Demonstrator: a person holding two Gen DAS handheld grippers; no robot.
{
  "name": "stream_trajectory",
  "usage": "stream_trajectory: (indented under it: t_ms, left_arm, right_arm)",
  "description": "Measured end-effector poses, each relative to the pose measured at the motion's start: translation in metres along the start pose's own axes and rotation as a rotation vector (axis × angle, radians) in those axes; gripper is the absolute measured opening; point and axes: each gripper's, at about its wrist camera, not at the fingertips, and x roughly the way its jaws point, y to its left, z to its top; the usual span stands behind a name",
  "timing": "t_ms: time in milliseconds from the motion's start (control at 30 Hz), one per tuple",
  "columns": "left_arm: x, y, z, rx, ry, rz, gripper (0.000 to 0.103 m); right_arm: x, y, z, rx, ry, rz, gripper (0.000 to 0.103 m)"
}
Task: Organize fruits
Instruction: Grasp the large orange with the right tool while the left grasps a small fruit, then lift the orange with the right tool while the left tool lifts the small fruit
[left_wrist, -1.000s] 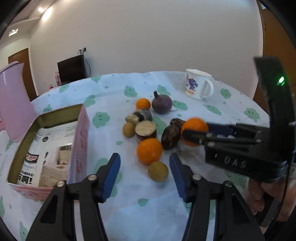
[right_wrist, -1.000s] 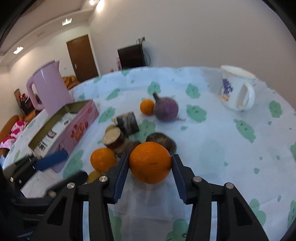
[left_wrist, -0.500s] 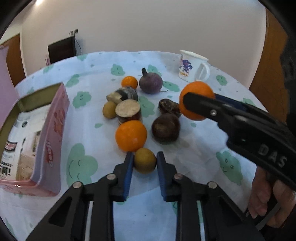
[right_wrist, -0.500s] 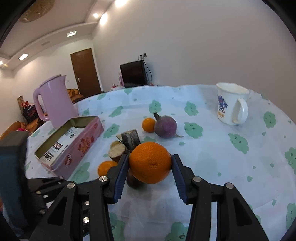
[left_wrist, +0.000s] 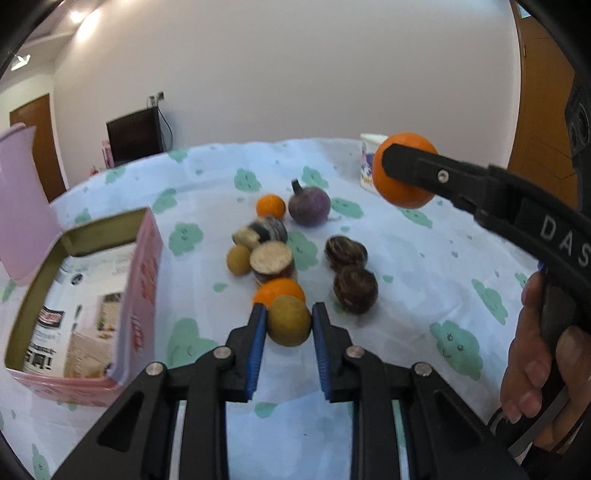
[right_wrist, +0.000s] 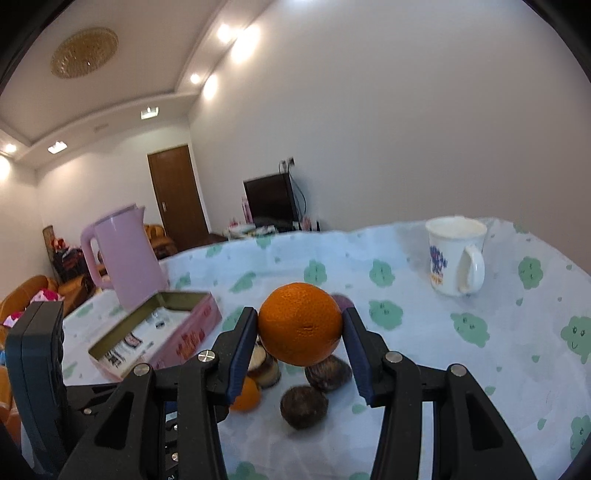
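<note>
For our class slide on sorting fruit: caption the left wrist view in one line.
Left claw grips a brown fruit; right claw holds an orange above the table.

My left wrist view looked down past its gripper (left_wrist: 289, 325) | right looked flatter | both shared the tin (left_wrist: 142, 236) (right_wrist: 192, 325).

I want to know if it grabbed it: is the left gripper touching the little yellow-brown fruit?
Touching. In the left wrist view, the left gripper has both blue pads pressed against the yellow-brown fruit.
</note>
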Motion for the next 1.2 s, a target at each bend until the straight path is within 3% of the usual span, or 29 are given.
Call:
stream_trajectory:
  t_ms: [167,367,800,1067,1200]
  left_arm:
    - [-0.013,0.007,0.005,0.030,-0.096,0.112,0.026]
    - [-0.017,0.019,0.008,0.013,-0.128,0.162,0.026]
    - [-0.028,0.029,0.009,0.010,-0.175,0.223,0.026]
    - [-0.030,0.033,0.010,0.003,-0.184,0.232,0.026]
    - [-0.033,0.033,0.011,0.005,-0.193,0.239,0.026]
  right_arm:
    - [0.001,0.006,0.003,-0.023,-0.032,-0.005,0.049]
    - [0.003,0.010,0.002,-0.056,-0.071,-0.023,0.049]
    - [0.004,0.029,0.004,-0.190,-0.154,-0.092,0.049]
    - [-0.010,0.030,0.007,-0.194,-0.266,-0.110,0.049]
    - [-0.013,0.023,0.013,-0.149,-0.281,-0.101,0.049]
